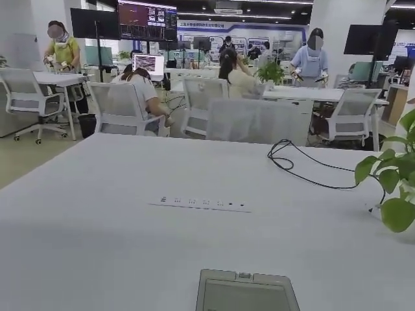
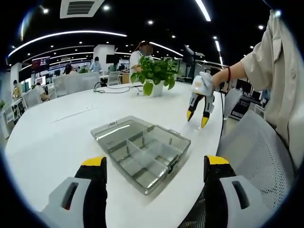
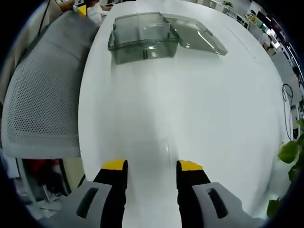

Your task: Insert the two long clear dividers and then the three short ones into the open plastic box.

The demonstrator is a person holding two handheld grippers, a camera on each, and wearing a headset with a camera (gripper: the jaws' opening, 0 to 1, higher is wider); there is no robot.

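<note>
Left gripper view: the open plastic box lies on the white tabletop close to the near edge, with its lid laid flat on the far side.
Dividers: clear walls already stand inside the box and split it into several compartments. Through the clear plastic I cannot count them or tell long from short.
Left gripper: it hovers short of the box and points at it. Its fingers are spread wide with nothing between them.
Right gripper: a gloved hand holds it above the tabletop edge, beyond the box and apart from it. In the right gripper view its fingers stand parted over bare tabletop, empty, with the box well ahead.
Head view: part of the box sits at the bottom edge, and the look goes out across the tabletop rather than down at the work.
Done, as I judge it: the inserting looks mostly or wholly finished, since partitions are in place and neither gripper carries a piece.
Left, as I judge it: confirm that all five are seated in their slots, which these pictures cannot settle.
</note>
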